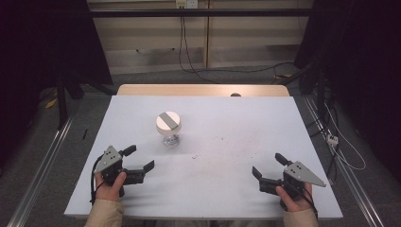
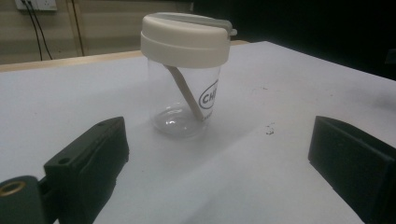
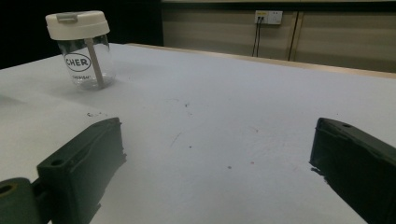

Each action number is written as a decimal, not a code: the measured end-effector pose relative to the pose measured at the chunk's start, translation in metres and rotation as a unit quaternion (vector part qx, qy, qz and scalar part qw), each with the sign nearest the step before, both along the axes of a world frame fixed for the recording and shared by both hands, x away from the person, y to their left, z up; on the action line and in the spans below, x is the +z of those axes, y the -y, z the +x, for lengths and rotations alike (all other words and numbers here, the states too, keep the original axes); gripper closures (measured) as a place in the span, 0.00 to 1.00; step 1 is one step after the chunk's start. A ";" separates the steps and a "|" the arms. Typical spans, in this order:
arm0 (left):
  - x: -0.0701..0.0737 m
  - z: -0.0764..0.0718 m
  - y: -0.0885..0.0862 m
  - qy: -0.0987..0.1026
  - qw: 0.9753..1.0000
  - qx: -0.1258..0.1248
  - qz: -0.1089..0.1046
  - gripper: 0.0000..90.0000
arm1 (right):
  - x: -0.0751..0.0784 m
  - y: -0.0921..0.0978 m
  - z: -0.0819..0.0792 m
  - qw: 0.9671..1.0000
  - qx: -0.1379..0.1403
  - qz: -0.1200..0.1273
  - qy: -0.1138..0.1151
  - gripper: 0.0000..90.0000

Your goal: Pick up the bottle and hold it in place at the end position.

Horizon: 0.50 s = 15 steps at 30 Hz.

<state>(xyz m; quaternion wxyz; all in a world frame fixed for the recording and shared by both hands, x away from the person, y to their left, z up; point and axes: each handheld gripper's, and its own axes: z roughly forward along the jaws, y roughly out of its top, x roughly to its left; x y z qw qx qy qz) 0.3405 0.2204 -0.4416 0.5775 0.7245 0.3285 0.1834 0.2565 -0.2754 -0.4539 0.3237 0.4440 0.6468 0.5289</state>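
Clear plastic cup [image 1: 169, 134] with a cream lid [image 1: 168, 121] is what we find standing upright on the white table top [image 1: 227, 142], left of the middle and toward the far half as the high view shows it; a grey strip runs across the top of the lid, and in the left gripper view we see the cup [image 2: 185, 97] close ahead, its lid [image 2: 185, 38] seated flat, a pale straw [image 2: 185, 92] leaning inside the clear wall, and part of a dark oval logo printed on the side; in the right gripper view the same cup [image 3: 85, 59] stands far off at the upper left, well apart from that gripper. We hold the left gripper [image 1: 141, 158] at the near left of the table, its jaws spread wide with nothing between them, pointing up toward the cup and near it but not touching; the left hand [image 1: 111, 185] wraps the grip from below, a beige sleeve [image 1: 105, 215] at the wrist. We hold the right gripper [image 1: 267, 165] at the near right, its jaws likewise spread wide and empty over bare table, the right hand [image 1: 294, 196] closed around its handle; the two grippers are well apart from one another. We notice small dark specks and faint scuffs [image 1: 208, 153] on the table surface between the grippers; beyond the white top a wooden table edge [image 1: 203, 90] shows, with cables [image 1: 189, 56] hanging from a wall socket [image 1: 186, 4] behind it.
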 end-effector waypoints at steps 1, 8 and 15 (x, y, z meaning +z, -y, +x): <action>0.000 0.000 0.001 0.001 1.000 0.001 0.001 0.05 | 0.000 0.000 0.000 1.000 -0.001 0.001 0.000 0.02; 0.002 0.004 0.005 0.005 1.000 -0.003 -0.003 0.05 | 0.001 0.001 0.002 1.000 -0.007 0.009 0.001 0.03; 0.006 0.012 0.010 0.000 1.000 0.002 -0.010 0.05 | 0.000 0.003 -0.002 1.000 -0.008 0.008 -0.001 0.03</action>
